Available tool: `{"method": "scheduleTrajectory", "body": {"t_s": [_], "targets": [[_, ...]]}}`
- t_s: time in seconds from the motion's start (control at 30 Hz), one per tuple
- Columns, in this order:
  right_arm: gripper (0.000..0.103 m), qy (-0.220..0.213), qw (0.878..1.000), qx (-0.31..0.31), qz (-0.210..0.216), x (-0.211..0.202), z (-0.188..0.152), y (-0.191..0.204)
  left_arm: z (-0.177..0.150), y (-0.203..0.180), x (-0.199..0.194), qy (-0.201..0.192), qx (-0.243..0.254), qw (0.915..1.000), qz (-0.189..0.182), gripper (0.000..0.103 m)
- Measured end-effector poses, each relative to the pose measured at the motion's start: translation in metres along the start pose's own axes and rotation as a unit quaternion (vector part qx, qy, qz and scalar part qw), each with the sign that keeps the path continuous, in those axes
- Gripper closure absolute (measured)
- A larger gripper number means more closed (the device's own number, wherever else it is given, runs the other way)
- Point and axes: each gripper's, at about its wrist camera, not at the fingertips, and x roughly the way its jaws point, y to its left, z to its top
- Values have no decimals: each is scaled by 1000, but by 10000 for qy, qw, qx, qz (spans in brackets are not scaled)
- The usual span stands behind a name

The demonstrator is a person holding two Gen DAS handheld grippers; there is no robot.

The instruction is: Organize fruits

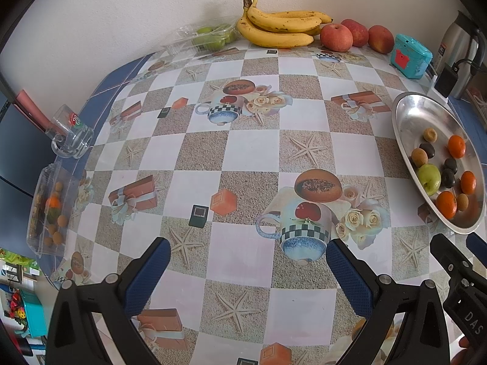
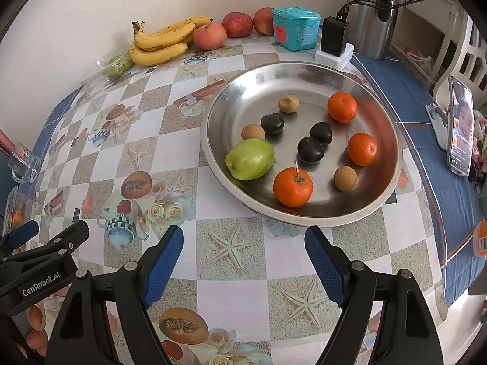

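left gripper: jaws wide apart, empty, low over the patterned tablecloth, nothing between the pads.
right gripper: jaws spread too, holding nothing, parked just short of the metal tray rim at 12 o'clock.
tray fruit: three oranges, nearest one at 12; green fruit at 12, slightly left; dark plums and small brown longan-like ones mixed in between.
other fruit: bananas and red apples at 12–1 o'clock from left wrist, along the wall; green fruit in a clear clamshell at 11; clear box with small fruit at 9, on the table edge.
risk, roll: round fruit on a smooth tray; a pad nudging one off-centre likely sends it skating into its neighbours.
risk, crush: plums look soft, a hard close could bruise them.
risk, crowding: plums touch each other, so a finger may not fit between them.
risk, tray: bumping the rim could shift the whole tray.
risk, edge: box at 9 sits near the table edge; a push could tip it off.
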Motion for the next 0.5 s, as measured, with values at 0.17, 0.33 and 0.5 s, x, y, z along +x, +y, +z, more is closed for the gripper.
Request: {"method": "scheduleTrajectory", "body": {"t_s": [0.17, 0.33, 0.5], "targets": [[20, 3, 10000, -1, 2, 0, 0, 0, 0, 0, 0, -1, 2, 10000, -1, 0], [20, 33, 10000, 40, -6, 1, -1, -2, 0, 0, 0, 2, 1, 10000, -4, 0], [20, 57, 10000, 81, -13, 1, -2, -3, 0, 0, 0, 3, 1, 10000, 2, 0]]}}
